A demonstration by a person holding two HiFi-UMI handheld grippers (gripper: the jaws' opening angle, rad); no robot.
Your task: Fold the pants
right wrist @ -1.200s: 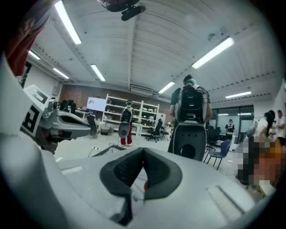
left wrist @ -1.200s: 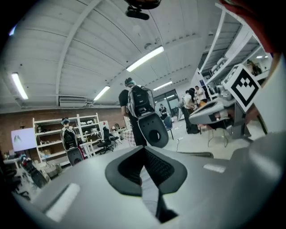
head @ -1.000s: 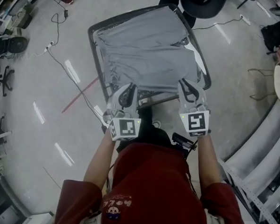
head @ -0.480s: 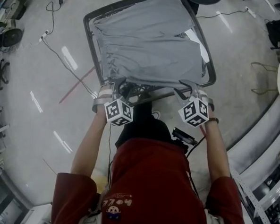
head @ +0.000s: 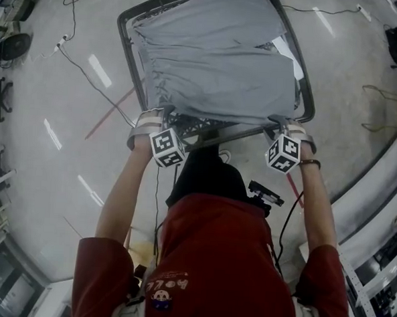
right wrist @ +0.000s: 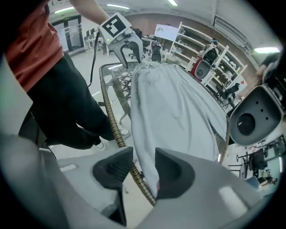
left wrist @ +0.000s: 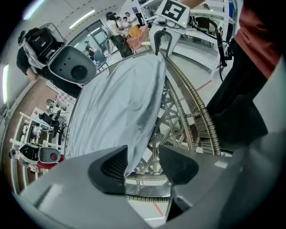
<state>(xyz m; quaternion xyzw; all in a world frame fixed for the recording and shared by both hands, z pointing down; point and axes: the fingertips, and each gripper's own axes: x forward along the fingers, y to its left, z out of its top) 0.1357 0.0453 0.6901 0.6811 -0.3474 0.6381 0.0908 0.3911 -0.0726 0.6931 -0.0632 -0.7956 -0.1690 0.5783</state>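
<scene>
Releasing: grey cloth pants [head: 214, 62] rest on the wicker-rimmed lattice tabletop [head: 123, 49], hem at 6 o'clock.
Left tongs [left wrist: 142, 164]: spread, just been opening, hem loose between.
Right tongs [right wrist: 144, 167]: same.
Tip: withdraw both evenly, no snagging.

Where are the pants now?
Head view, top centre: the pants lie spread on the table, their near edge along its near rim, just ahead of the person.
</scene>
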